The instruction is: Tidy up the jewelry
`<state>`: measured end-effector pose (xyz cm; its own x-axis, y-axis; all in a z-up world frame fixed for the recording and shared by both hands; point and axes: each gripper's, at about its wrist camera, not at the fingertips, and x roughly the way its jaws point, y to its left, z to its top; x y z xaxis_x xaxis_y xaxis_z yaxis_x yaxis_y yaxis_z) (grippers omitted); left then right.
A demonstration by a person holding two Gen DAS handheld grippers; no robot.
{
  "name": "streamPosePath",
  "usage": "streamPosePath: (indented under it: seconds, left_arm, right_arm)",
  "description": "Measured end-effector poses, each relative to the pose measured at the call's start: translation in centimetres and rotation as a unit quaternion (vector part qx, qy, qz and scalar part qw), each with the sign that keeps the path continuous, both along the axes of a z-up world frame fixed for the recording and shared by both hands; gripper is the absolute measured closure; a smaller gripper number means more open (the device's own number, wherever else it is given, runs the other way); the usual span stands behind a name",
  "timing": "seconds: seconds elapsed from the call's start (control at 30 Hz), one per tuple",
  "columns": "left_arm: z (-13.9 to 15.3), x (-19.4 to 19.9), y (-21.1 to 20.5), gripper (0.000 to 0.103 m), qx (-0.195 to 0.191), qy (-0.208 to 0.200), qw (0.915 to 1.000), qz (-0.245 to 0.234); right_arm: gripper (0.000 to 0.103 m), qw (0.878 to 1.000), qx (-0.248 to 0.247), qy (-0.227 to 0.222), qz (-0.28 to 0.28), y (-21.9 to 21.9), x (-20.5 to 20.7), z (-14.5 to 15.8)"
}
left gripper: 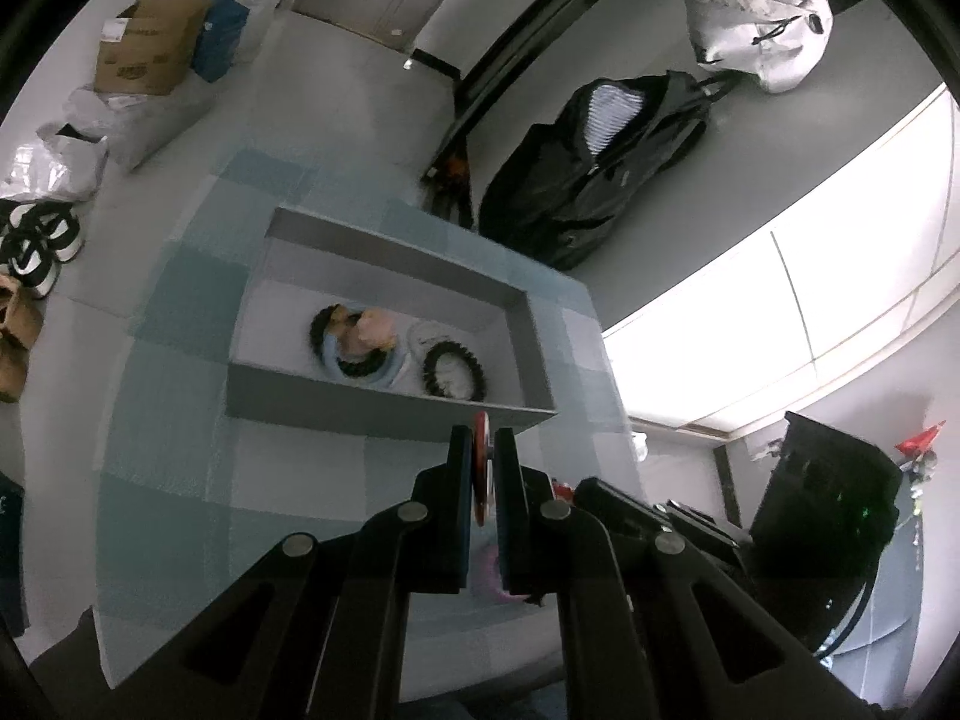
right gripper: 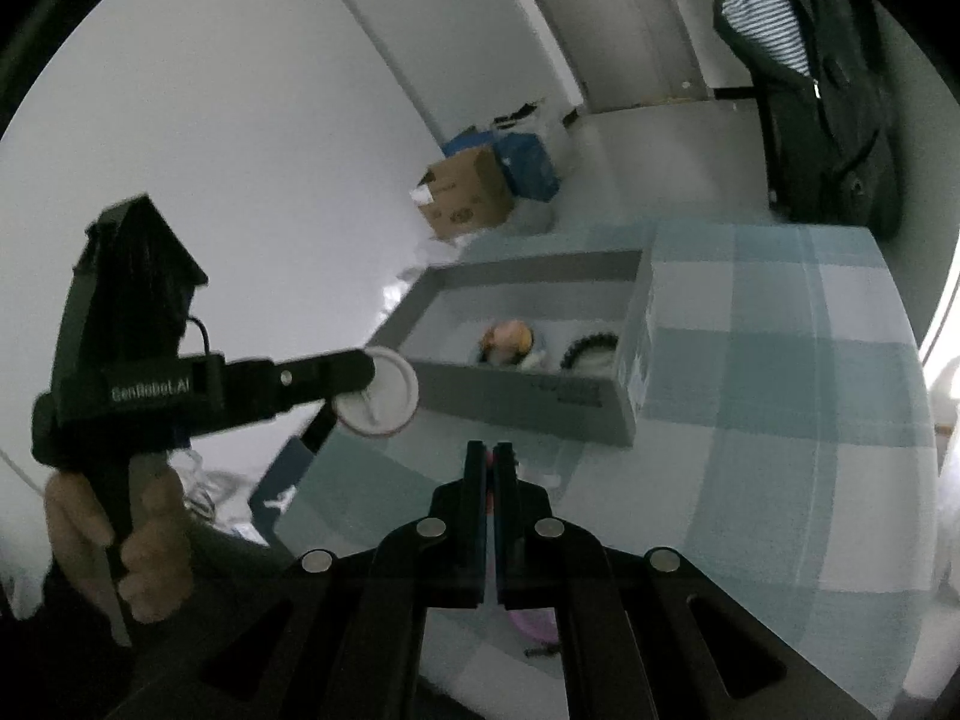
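A grey open box (left gripper: 384, 408) stands on the checked cloth. In it lie a black beaded bracelet (left gripper: 429, 369), another black bracelet on a pale blue ring (left gripper: 360, 367) and a peach-coloured piece (left gripper: 375, 327). My left gripper (left gripper: 482, 435) is shut on a round white disc with a red rim (left gripper: 480, 480), held edge-on just short of the box's near wall. From the right wrist the same left gripper (right gripper: 366, 369) holds the disc (right gripper: 381, 393) left of the box (right gripper: 510, 402). My right gripper (right gripper: 492, 456) is shut; a thin reddish sliver shows in its slit.
The checked blue cloth (right gripper: 750, 420) covers the table, whose edge runs left of the box. A pink item (right gripper: 531, 624) lies under my right gripper. A hand (right gripper: 138, 546) grips the left tool. Black jacket (left gripper: 600, 168), white bag (left gripper: 756, 30), cardboard box (left gripper: 150, 48) and shoes (left gripper: 36, 240) are around.
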<state>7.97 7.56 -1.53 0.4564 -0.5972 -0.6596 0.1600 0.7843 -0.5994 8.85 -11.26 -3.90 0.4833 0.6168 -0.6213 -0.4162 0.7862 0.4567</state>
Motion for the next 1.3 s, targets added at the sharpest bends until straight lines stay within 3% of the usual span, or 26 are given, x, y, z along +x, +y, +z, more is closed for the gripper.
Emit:
streamPosePath:
  seconds: [0.27, 0.7, 1.07, 1.3]
  left_arm:
    - [1.1, 1.1, 0.5, 0.1, -0.021, -0.013, 0.9996, 0.01]
    - [0.9, 4.7, 0.8, 0.1, -0.051, -0.006, 0.9982, 0.031]
    - [-0.1, 6.7, -0.3, 0.1, -0.013, 0.004, 0.9992, 0.037]
    - [-1.1, 7.0, -1.0, 0.1, 0.044, 0.016, 0.998, 0.043]
  right_arm:
    - [0.102, 0.999, 0.041, -0.014, -0.018, -0.4, 2.4, 2.1]
    - [0.102, 0.997, 0.077, 0.015, -0.03, -0.2, 7.2, 2.2]
    - [0.102, 0.995, 0.079, 0.036, -0.04, 0.5, 10.0, 1.3]
    - [0.102, 0.995, 0.075, 0.049, -0.045, 0.5, 10.7, 0.5]
